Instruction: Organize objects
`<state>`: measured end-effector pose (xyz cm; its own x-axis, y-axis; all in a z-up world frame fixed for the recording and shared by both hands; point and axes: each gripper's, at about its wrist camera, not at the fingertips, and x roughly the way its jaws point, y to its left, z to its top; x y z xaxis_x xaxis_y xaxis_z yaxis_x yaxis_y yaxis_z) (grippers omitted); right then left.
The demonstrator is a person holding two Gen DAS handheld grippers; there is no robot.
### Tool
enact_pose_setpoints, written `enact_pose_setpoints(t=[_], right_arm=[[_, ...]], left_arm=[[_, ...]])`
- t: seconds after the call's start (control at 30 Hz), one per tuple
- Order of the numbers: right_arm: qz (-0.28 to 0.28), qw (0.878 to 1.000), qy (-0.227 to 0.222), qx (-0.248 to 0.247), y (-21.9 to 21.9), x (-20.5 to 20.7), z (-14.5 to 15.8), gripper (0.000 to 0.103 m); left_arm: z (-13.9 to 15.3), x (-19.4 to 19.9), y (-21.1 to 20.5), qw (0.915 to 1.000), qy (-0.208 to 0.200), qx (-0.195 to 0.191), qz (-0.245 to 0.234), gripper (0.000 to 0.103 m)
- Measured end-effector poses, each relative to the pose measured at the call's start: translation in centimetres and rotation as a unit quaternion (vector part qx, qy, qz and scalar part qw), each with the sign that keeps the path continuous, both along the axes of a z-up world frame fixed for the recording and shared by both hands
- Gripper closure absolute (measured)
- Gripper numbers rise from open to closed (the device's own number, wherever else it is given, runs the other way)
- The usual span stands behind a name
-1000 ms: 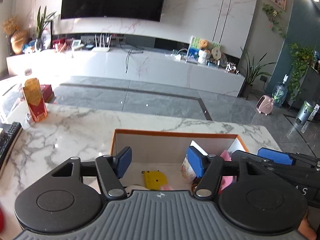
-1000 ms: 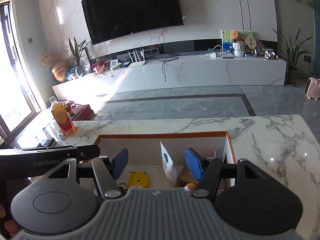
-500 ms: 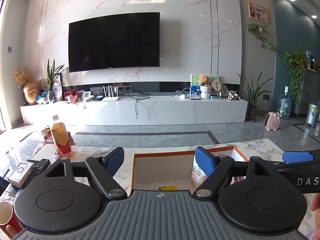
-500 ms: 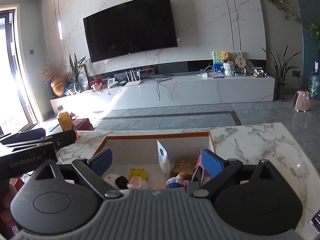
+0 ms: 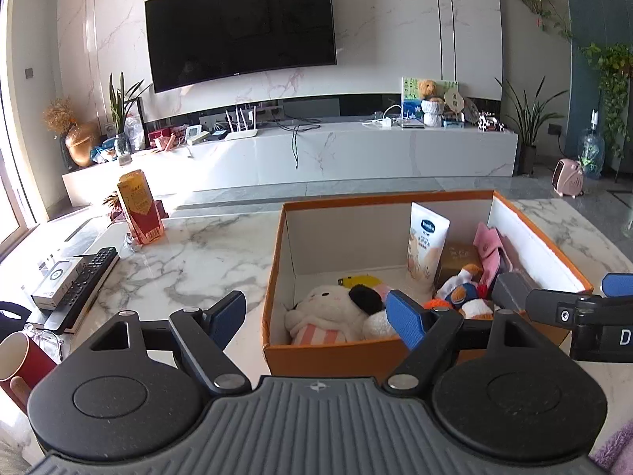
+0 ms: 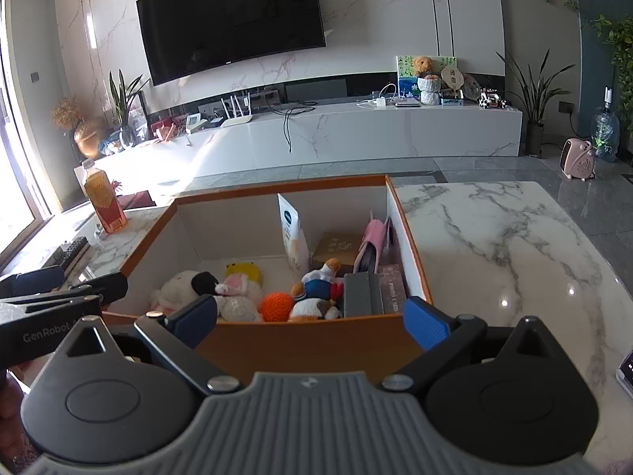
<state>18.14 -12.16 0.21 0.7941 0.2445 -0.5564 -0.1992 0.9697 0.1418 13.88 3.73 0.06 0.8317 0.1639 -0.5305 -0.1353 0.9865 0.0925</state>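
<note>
Two handheld grippers sit at the near edge of a white marble table [image 6: 494,237], both facing an open orange cardboard box [image 6: 308,342].

The left gripper [image 5: 316,312] has its blue-padded fingers [image 5: 405,322] spread wide with nothing held; the near left corner of the box sits in the gap between them. The right gripper [image 6: 310,318] is opening its fingers [image 6: 425,322], which are already wide apart and do not press on anything; the near wall of the box spans the gap between them.

Inside the box, along the near wall, lie a white plush toy with a black ear [image 6: 178,291], a small pale fluffy plush [image 6: 237,297], an orange knitted ball [image 6: 277,306] and a small blue and white duck figure [image 6: 318,283]. At the near right corner lie a grey flat case [image 6: 358,295] and a dark reddish box [image 6: 391,293], side by side. Farther in, a yellow item [image 6: 245,269] lies on the floor of the box. A white lotion tube [image 6: 292,233] stands upright near the far wall, with a brown carton [image 6: 336,247] beside it and a pink item [image 6: 374,235] leaning on the right wall.

On the table toward its left edge are a red mug [image 5: 21,360], a black remote control [image 5: 85,283] and a small white box [image 5: 57,283]. At the far left corner stands an amber drink bottle [image 5: 138,208].

Beyond the table are a grey floor, a long white cabinet [image 6: 356,134] and a dark television [image 6: 233,19] on the wall.
</note>
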Motion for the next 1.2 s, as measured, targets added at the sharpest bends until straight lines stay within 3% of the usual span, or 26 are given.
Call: enact_pose_setpoints(t=[0.23,1.2], right_arm=[[0.005,1.0,0.009,-0.008,0.3,0.2,-1.0,0.002],[0.013,1.0,0.014,-0.012,0.8,-0.4,-1.2,0.002]], left_arm=[[-1.4,-0.3,-0.3,0.9999,0.015,-0.001,-0.006,0.011],[-1.2,-0.4,0.3,0.9994,0.03,-0.016,0.002,0.011]])
